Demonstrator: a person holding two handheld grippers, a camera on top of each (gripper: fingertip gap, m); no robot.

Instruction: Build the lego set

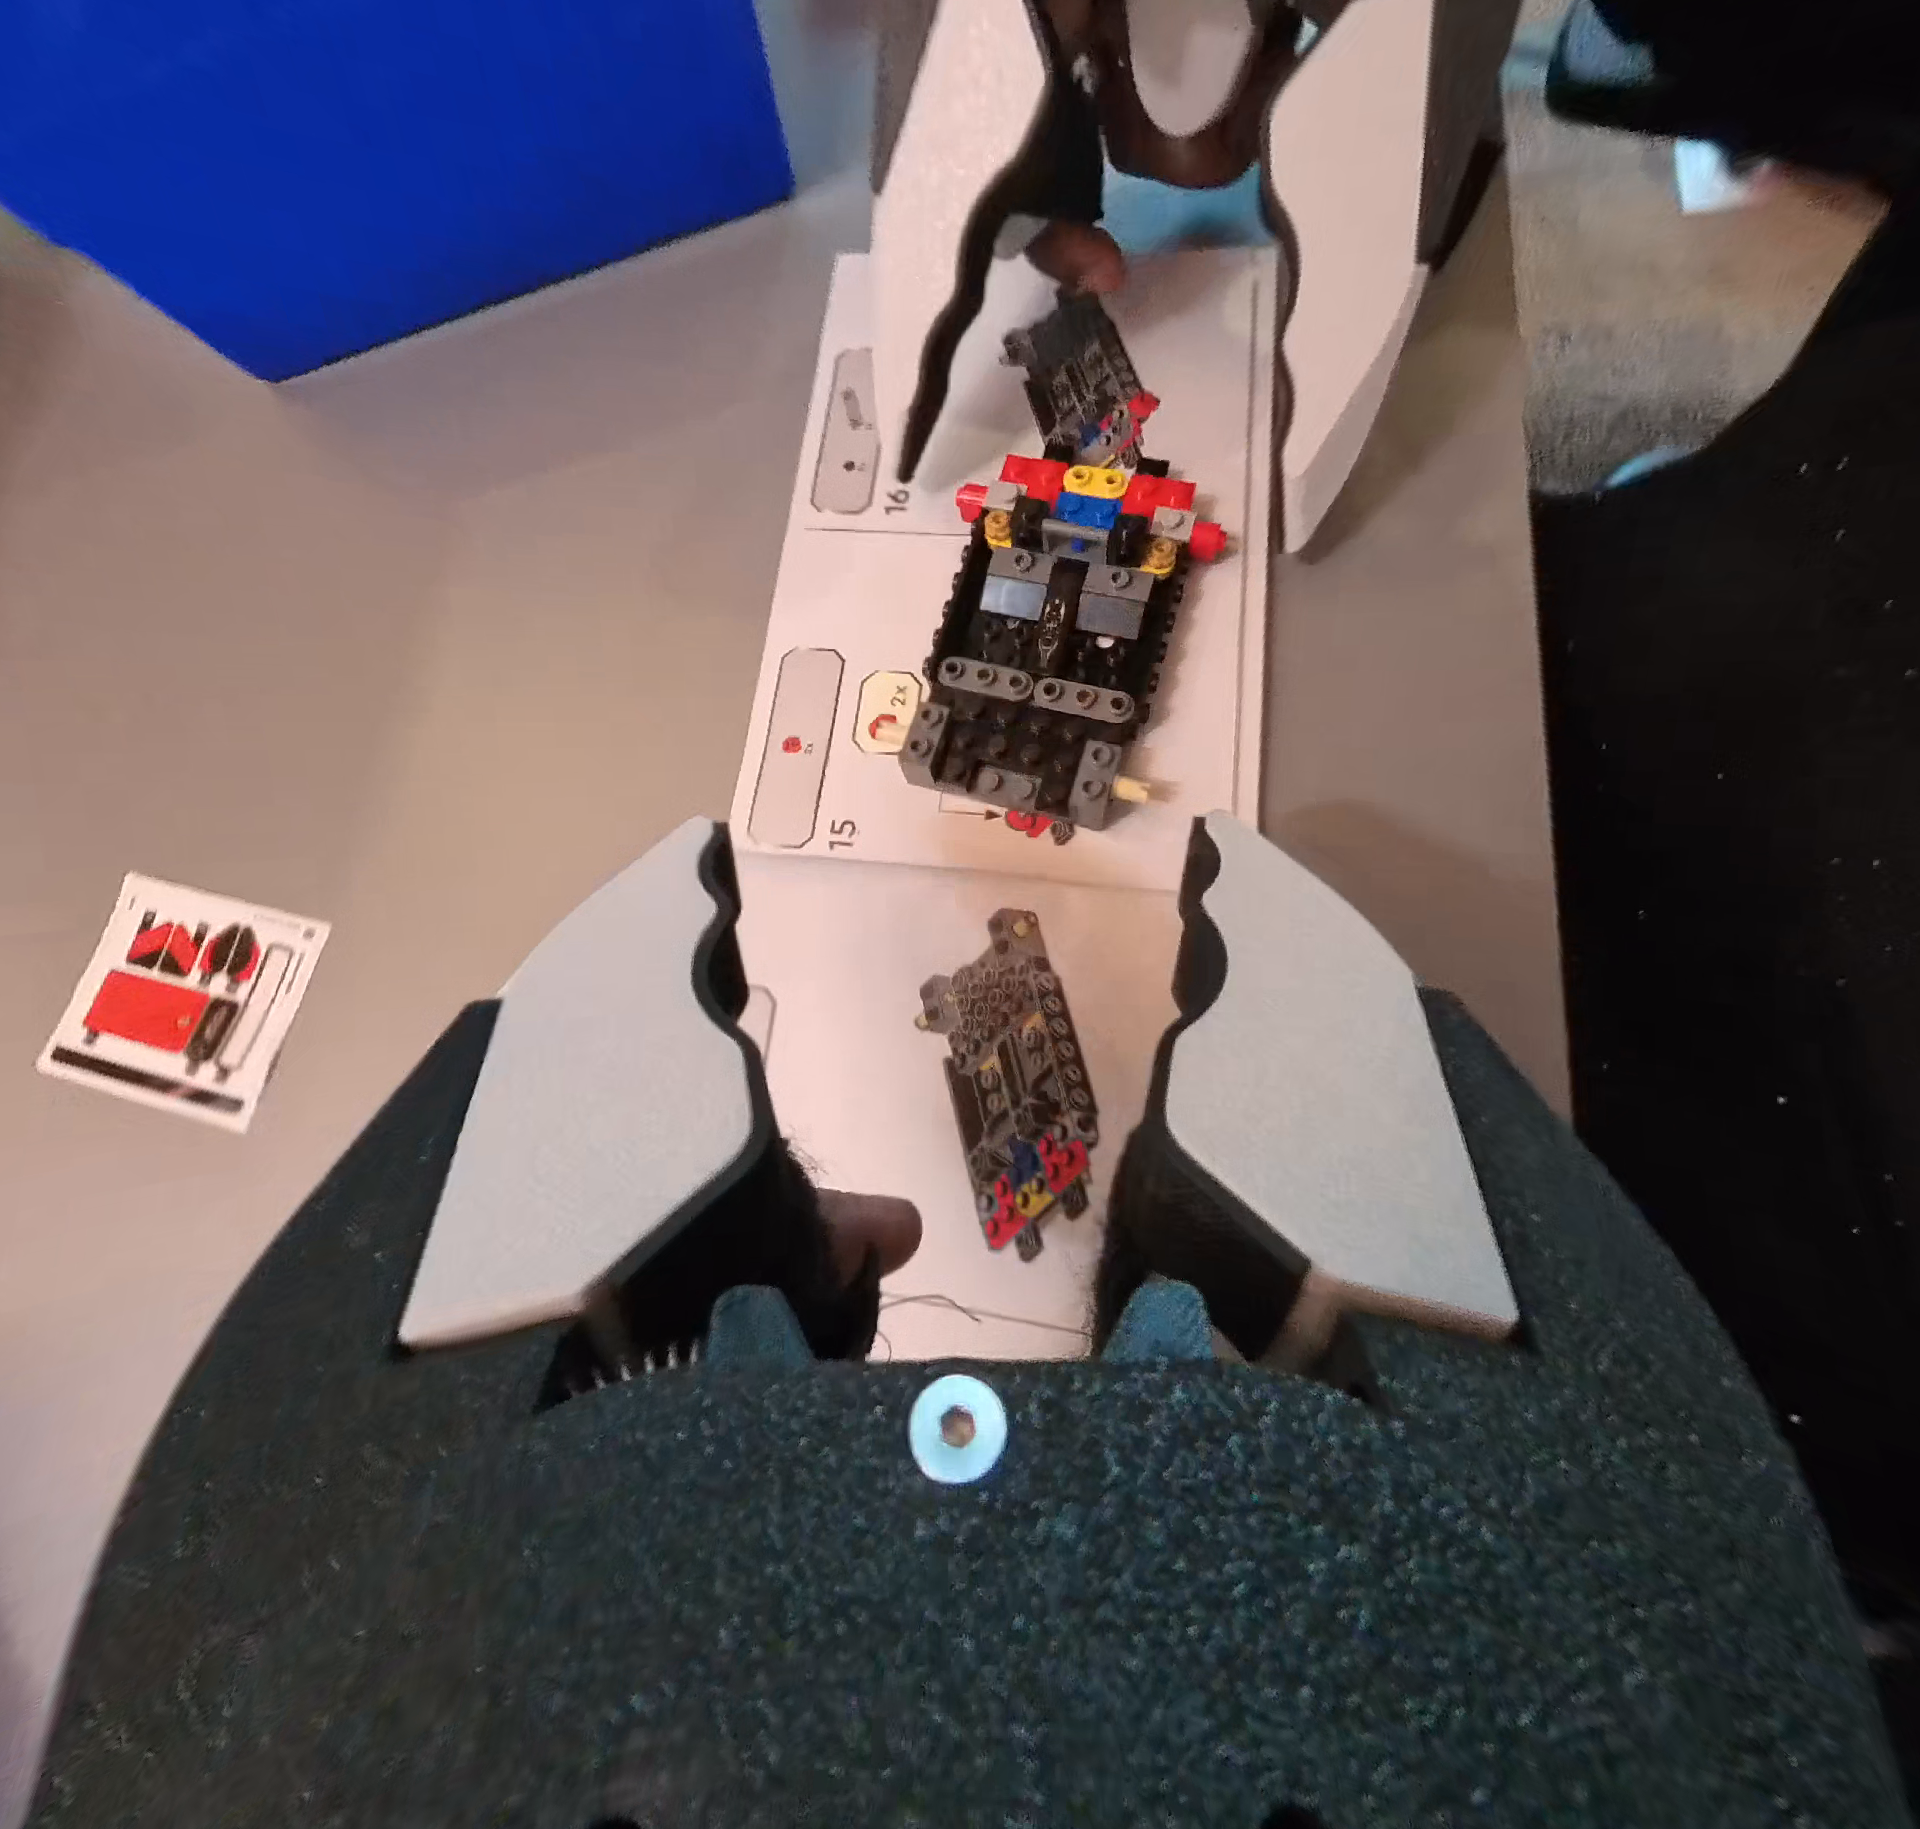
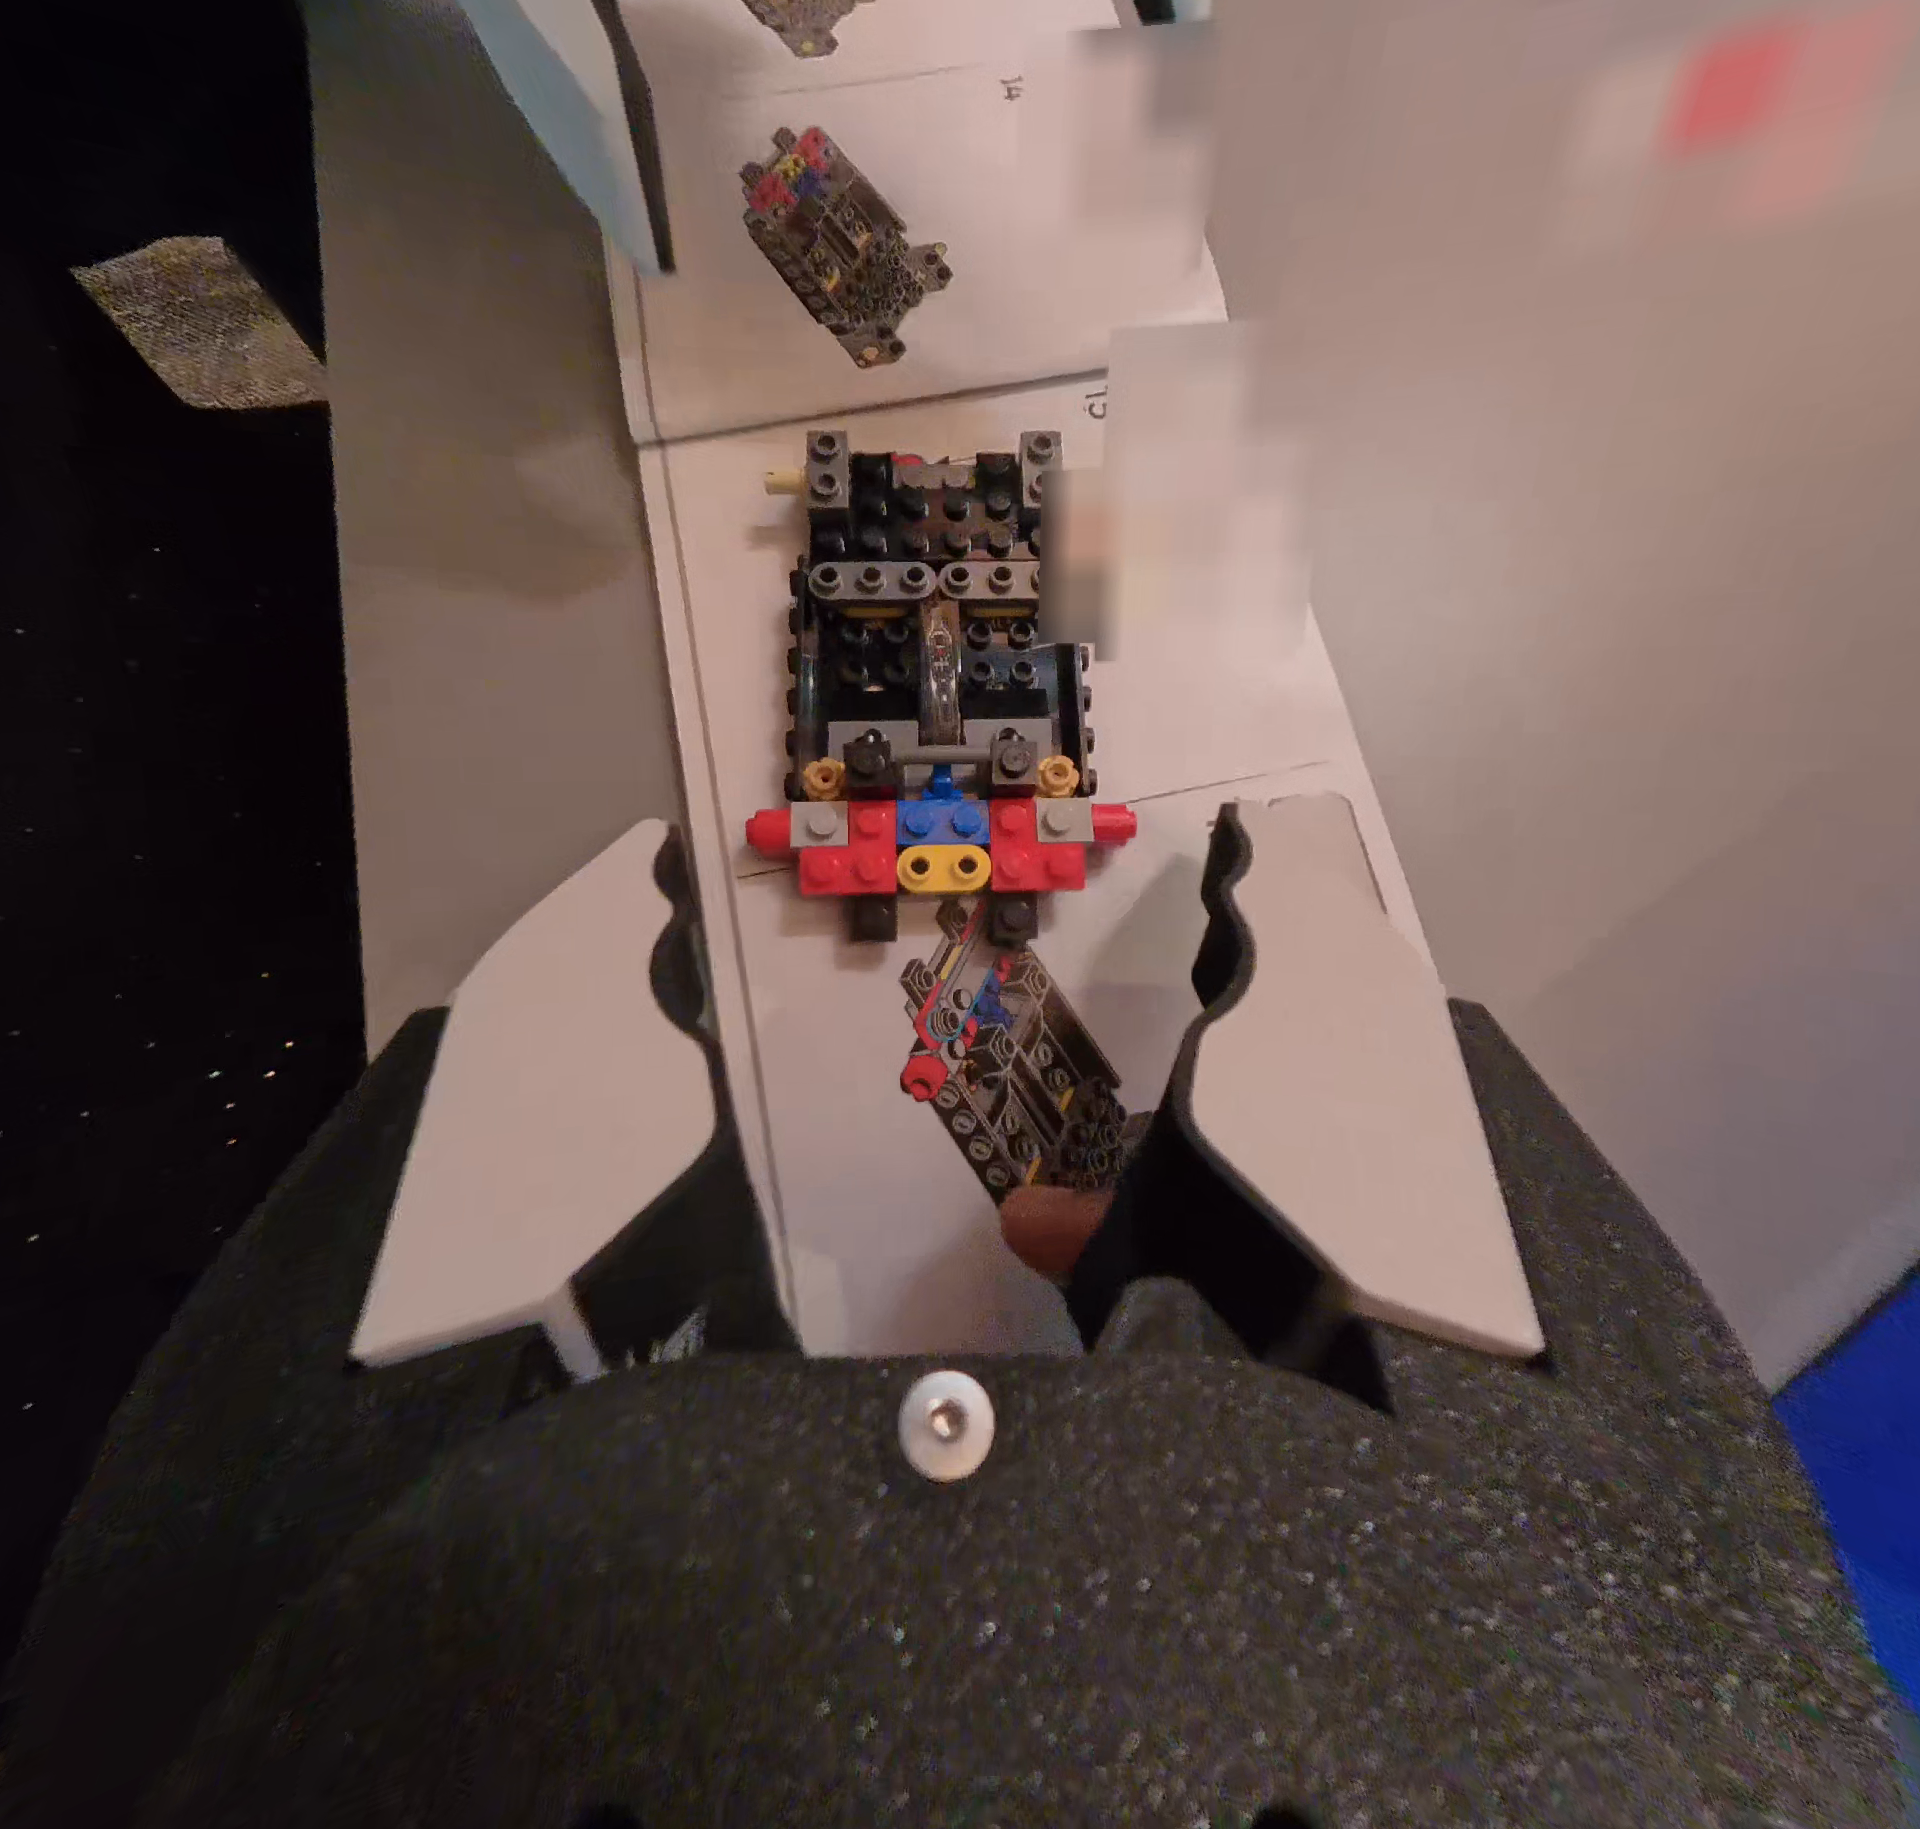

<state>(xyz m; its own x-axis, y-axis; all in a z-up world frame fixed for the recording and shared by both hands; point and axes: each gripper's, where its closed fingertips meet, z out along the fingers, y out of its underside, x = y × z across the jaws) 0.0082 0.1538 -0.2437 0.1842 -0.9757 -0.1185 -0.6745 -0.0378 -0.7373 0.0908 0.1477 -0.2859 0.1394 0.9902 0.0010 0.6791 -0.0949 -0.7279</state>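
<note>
— Where is the model?
— Lego car (image 1: 1049, 652) lying flat on the open instruction booklet (image 1: 1216, 636), right over the printed step drawings. Mostly black and grey, with a red, blue and yellow band across one end. Same car (image 2: 935, 699) seen from the opposite side in the right wrist view, coloured end nearest that camera. A cream peg sticking out at the grey end.
— And the grippers?
— Left gripper (image 1: 961, 932) hovering just short of the grey end, fingers spread wide, holding nothing. Only a printed picture of the model on the page between them. Right gripper (image 2: 951, 906) facing it from the far side, also spread wide and empty, tips flanking the red end without touching it. Visible too at the top of the left wrist view, right gripper (image 1: 1101, 491) reaching down over the booklet.
— Anything between fingers and bricks?
— Clear gap on both sides, in both views. A fingertip showing near the base of each gripper.
— Farther out?
— Booklet resting on a grey table (image 1: 416, 636). A small sticker sheet (image 1: 182, 1000) with red and black shapes lying well off to the left. A blue bin (image 1: 364, 117) beyond it at the far left corner. Dark floor past the table's edge on the other side.
</note>
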